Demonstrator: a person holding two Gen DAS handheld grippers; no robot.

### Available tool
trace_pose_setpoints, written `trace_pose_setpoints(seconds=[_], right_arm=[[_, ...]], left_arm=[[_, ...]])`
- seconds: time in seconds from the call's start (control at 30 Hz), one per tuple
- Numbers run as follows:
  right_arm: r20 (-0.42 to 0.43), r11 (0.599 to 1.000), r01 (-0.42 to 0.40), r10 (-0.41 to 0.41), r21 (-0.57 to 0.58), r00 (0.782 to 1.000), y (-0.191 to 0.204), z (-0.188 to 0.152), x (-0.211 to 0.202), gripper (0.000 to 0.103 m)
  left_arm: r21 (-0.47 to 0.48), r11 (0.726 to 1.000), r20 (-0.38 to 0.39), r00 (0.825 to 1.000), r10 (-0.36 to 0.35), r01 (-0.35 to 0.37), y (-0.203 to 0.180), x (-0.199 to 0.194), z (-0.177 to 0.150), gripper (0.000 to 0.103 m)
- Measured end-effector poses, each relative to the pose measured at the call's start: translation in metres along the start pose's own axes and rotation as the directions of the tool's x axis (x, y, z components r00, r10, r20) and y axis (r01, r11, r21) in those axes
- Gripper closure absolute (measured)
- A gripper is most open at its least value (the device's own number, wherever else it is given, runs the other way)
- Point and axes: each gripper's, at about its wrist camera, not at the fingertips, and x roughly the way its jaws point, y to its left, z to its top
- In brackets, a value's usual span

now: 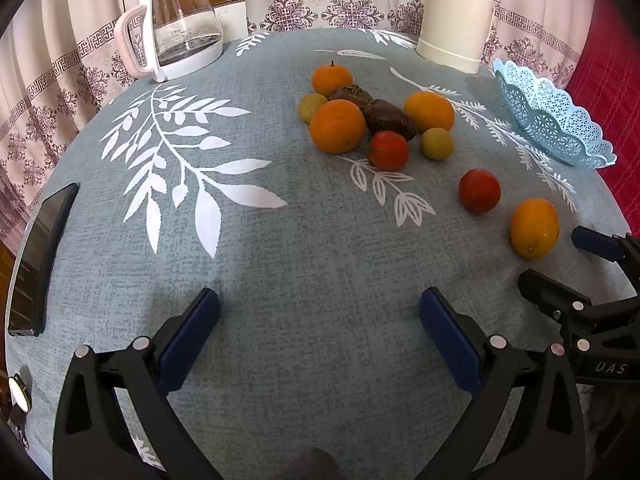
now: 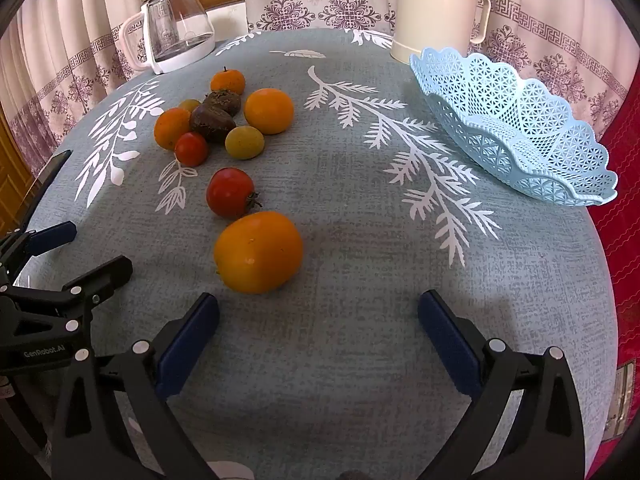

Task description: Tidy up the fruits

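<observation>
On the table point(image 2: 360, 240), an empty basket point(image 2: 516, 128) sits right; the fruits point(image 2: 224, 120), perhaps oranges and tomatoes, lie loose left. Left gripper point(image 1: 319, 336) and right gripper point(image 2: 318, 336) hover agape, holding nothing.

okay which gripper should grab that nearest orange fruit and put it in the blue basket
Probably the right gripper: open, the nearest orange fruit lies just ahead of it, and the blue basket is on its side.
</observation>
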Motion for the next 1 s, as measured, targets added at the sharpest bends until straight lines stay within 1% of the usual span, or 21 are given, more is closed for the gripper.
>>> trace_pose_setpoints(seconds=[0.2, 0.37, 0.4, 1.0], right_arm=[[0.000, 1.000, 0.001, -0.001, -0.001, 1.000, 0.0002, 0.0001, 0.0000, 0.005], [0.000, 1.000, 0.002, -0.002, -0.001, 1.000, -0.0002, 0.0000, -0.0005, 0.005], [-0.001, 1.000, 0.003, -0.003, -0.002, 1.000, -0.0002, -0.0001, -0.0006, 0.005], [-0.016, 1.000, 0.014, -0.014, -0.013, 1.000, 0.0029, 0.0022, 0.0016, 0.005]], left_arm=[[0.000, 1.000, 0.004, 1.000, 0.011, -0.011, -0.0004, -0.0002, 0.0003, 0.002], [-0.002, 1.000, 0.002, 1.000, 0.008, -0.008, 0.0031, 0.0006, 0.0017, 0.002], [0.000, 1.000, 0.004, 1.000, 0.013, -0.013, 0.0002, -0.0032, -0.0032, 0.002], [-0.003, 1.000, 0.004, 1.000, 0.013, -0.013, 0.0003, -0.0006, -0.0003, 0.002]])
